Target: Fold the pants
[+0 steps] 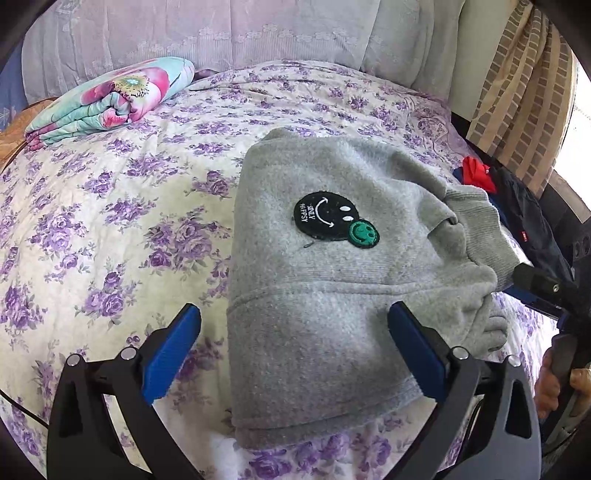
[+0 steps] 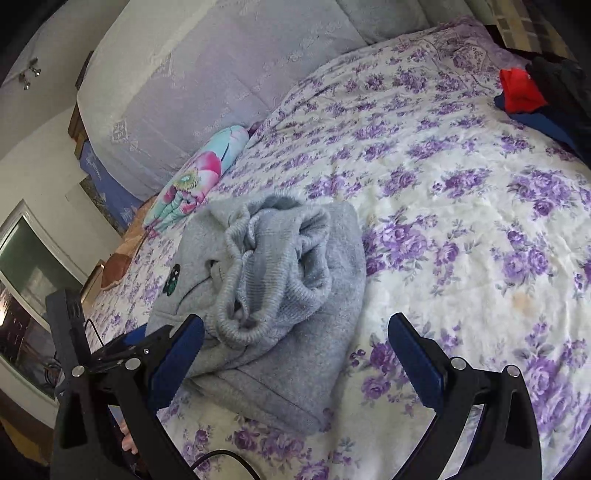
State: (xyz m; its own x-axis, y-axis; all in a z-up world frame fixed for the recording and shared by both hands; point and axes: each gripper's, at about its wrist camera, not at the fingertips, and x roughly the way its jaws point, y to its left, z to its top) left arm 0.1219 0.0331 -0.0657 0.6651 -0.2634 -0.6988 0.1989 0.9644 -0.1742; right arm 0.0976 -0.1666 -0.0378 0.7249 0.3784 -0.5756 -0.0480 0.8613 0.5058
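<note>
Grey fleece pants (image 1: 332, 280) lie folded into a thick bundle on the bed, with a black and green smiley patch (image 1: 334, 219) facing up. In the right wrist view the same pants (image 2: 273, 295) show their ribbed waistband bunched on top. My left gripper (image 1: 295, 354) is open, its blue fingers straddling the near edge of the bundle with the right finger over the cloth. My right gripper (image 2: 295, 354) is open too, low over the bundle's near corner, gripping nothing. The other gripper's black tip (image 1: 535, 284) shows at the pants' right end.
The bed carries a white bedspread with purple flowers (image 2: 461, 206). A folded floral quilt (image 1: 110, 99) lies near the padded headboard (image 1: 184, 33). Red and dark clothes (image 2: 524, 92) are piled at the far bed edge. A hand (image 1: 554, 384) holds a handle at right.
</note>
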